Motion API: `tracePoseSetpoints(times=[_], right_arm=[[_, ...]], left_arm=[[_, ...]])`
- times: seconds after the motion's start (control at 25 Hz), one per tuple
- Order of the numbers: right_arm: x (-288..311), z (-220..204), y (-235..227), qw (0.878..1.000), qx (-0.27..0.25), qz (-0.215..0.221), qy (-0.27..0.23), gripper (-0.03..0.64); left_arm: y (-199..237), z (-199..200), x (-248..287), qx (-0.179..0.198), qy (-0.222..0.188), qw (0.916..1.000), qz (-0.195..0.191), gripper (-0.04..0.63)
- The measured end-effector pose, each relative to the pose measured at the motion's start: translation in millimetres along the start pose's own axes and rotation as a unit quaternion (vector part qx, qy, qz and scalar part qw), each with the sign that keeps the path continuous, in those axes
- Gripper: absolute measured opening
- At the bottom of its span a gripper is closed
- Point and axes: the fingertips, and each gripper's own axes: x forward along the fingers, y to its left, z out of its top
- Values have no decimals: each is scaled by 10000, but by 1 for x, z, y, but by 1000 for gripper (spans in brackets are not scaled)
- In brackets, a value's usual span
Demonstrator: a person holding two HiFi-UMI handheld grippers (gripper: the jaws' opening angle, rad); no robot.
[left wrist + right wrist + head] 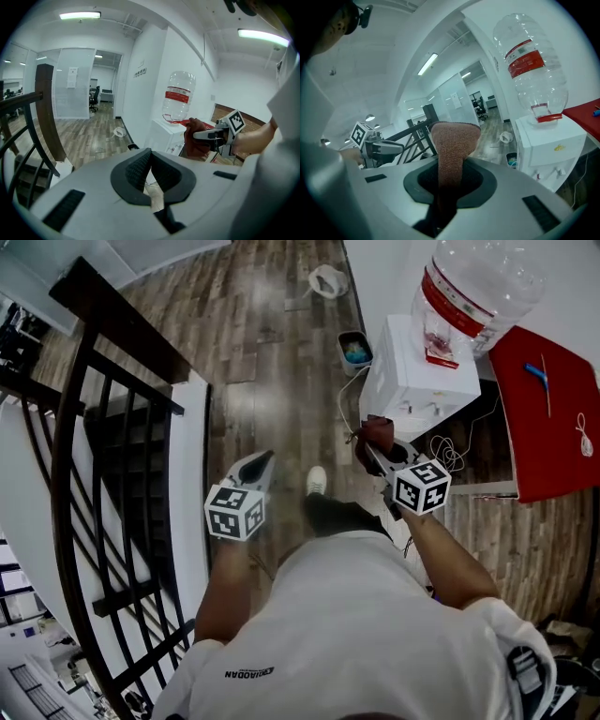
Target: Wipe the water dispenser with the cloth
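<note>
Clock positions read from the person.
- Water dispenser (417, 371): 1 o'clock, standing on the floor (272, 362).
- Bottle (473, 287): upended on top of the water dispenser.
- Table (548, 427): 2 o'clock, just beside the dispenser.
- Cables (452, 454): on the floor, between dispenser and table.
- Bin (355, 351): 12 o'clock, just beside the dispenser.
- Bag (327, 280): beyond the bin, on the floor.
- Railing (103, 456): 9 to 10 o'clock.
- Cloth (377, 430): in the right gripper (373, 448), near the dispenser's front; contact unclear.
- Left gripper (258, 465): 11 o'clock, well apart from the dispenser.
</note>
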Motion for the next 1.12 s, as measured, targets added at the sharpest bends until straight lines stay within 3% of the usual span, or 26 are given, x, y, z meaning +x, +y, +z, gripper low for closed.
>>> tracePoseSetpoints(times=[0.2,0.44,0.64,0.84,1.12], right_arm=[[58,5,-4,10000,42,55,46,56],[120,27,-32,9993,303,-217,-94,57],[139,50,-60,9963,446,-668,-308,57],[115,60,-88,9870,662,-1292,-684,57],[47,42,-131,9566,1194,-2456,-1017,57]], left_arm=[[43,16,17,154,90,9998,-41,-11],[95,57,63,484,238,9981,-298,-11],[114,96,110,792,319,9932,-786,-11],[107,125,166,1133,450,9836,-1333,-11],[58,143,231,1650,688,9574,-2267,-11]])
